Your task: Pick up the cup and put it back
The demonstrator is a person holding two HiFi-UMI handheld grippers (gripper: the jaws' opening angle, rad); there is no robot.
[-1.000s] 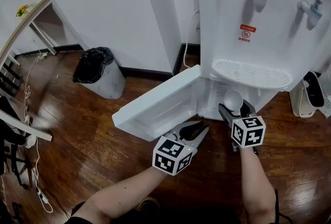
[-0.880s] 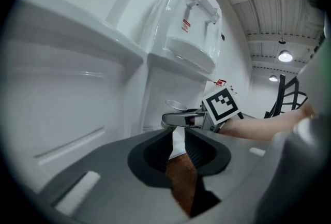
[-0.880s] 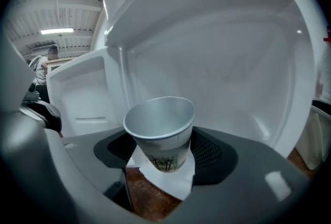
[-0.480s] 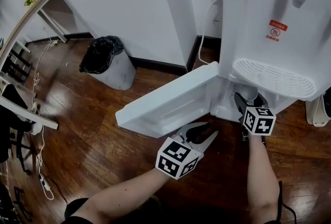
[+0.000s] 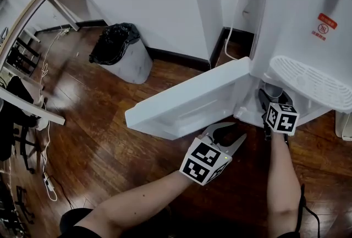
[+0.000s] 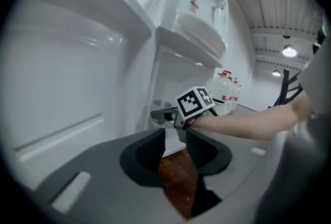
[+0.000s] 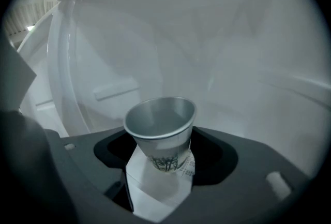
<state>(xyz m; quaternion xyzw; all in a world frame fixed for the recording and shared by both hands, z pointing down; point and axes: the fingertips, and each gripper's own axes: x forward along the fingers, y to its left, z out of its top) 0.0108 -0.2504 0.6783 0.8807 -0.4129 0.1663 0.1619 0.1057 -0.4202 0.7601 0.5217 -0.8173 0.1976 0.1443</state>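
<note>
Head view: my left gripper low over wooden floor, beside open cabinet door; my right gripper reaching into water dispenser lower compartment.
Left gripper view: jaws opening, nothing between.
Right gripper view: jaws pinching paper cup, upright, inside compartment.

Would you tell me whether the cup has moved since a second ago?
Yes: the cup moved forward, now tucked partly under the drip tray.

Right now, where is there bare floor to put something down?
The wooden floor is bare between the bin and the open door. It is crowded inside the cabinet, where the right gripper holds the cup, and by the cables at the left.
</note>
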